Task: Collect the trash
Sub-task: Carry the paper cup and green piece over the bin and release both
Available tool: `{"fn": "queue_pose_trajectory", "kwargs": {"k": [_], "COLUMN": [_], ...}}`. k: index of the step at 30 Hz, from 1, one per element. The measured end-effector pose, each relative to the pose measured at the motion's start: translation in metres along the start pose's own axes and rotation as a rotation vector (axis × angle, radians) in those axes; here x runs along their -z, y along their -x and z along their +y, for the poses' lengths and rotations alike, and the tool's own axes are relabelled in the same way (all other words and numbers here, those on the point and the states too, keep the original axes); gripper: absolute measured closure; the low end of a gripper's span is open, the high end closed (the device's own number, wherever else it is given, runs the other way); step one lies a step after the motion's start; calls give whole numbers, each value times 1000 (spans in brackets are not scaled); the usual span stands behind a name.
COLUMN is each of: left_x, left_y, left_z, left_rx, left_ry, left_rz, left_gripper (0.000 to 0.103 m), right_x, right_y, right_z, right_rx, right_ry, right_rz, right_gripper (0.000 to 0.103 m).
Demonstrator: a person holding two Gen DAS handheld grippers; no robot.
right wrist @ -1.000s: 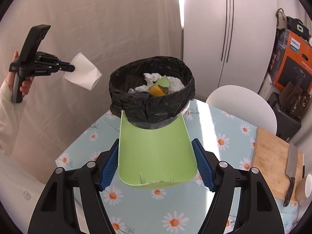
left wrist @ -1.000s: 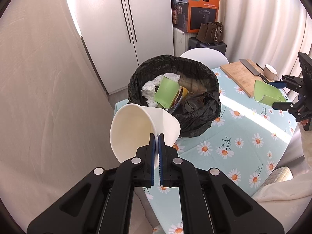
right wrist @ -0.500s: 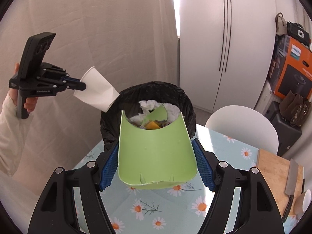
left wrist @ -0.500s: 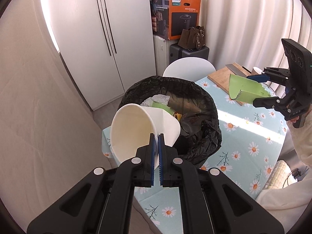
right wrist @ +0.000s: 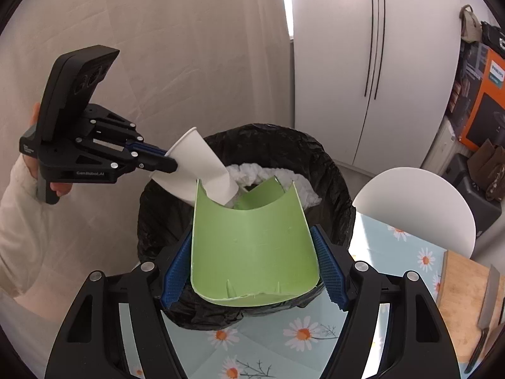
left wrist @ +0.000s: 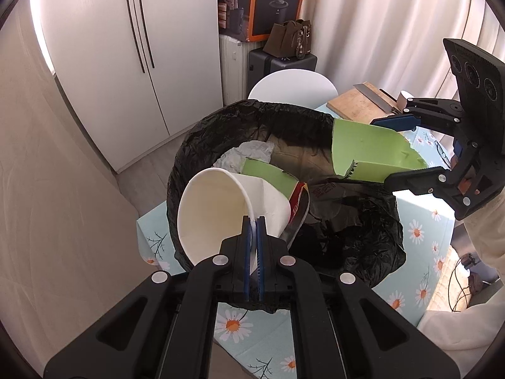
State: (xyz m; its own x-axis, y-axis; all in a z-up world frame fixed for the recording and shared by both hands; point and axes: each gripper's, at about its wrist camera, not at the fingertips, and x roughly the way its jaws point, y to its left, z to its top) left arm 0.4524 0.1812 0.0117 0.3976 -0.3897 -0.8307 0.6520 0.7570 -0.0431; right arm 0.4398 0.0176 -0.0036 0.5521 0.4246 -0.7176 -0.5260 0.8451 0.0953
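A black-lined trash bin [left wrist: 221,126] [right wrist: 315,158] stands on the daisy-print table, holding white paper, a green piece and wrappers. My left gripper [left wrist: 252,221] [right wrist: 170,161] is shut on the rim of a white paper cup [left wrist: 214,208] [right wrist: 199,170], held tilted over the bin's near edge. My right gripper [right wrist: 252,268] [left wrist: 388,151] is shut on a broken green plastic piece [right wrist: 252,246] [left wrist: 369,151], held over the bin's opening from the other side.
The daisy-print table [left wrist: 416,237] carries a wooden cutting board [left wrist: 356,107] [right wrist: 464,300] with a cleaver. A white chair [left wrist: 292,83] [right wrist: 416,205] stands behind the bin. White cabinets, an orange box and a brown bag are further back.
Both grippers have moved in toward the bin: the white cup and the green piece now hang over its opening. Both stay shut on their loads.
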Motion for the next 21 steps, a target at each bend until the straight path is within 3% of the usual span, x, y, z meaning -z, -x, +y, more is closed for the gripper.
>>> {"fn": "queue_pose_trajectory", "kwargs": {"k": [6,7,9,10,11,13,14,16,21], "left_x": [-6,-6,-6,-5,-4,0,1,5,14], "left_y": [-20,-24,-27,-26,-25,-18,-15,-8,9], "left_z": [9,10,13,15,17,17,14,6,-12], "left_rx": [78,75,64,61,66,81,70,23,-33], "left_ry": [-18,-24,-22,-16,-7,-2,-10,-32,-37], "left_rz": [4,0,-13,-30,-52,-91,-105,-127,-174], "left_gripper": [98,93,65,42,30,25,15,6,6], "right_x": [-10,-10,-9,-7,-6,-2,0,4,20], "right_y": [-30,-34,-36,-37,-36,-35,-34,-31,-14], "right_z": [2,1,0,-1,-1,-2,-2,-2,-2], "right_rx": [13,21,32,35,34,43,52,63,62], "right_ry": [-18,-20,-27,-33,-37,-36,-33,-29,-46], "right_rz": [36,39,39,36,35,40,43,41,24], "right_gripper": [35,33,19,17,17,17,16,16,16]}}
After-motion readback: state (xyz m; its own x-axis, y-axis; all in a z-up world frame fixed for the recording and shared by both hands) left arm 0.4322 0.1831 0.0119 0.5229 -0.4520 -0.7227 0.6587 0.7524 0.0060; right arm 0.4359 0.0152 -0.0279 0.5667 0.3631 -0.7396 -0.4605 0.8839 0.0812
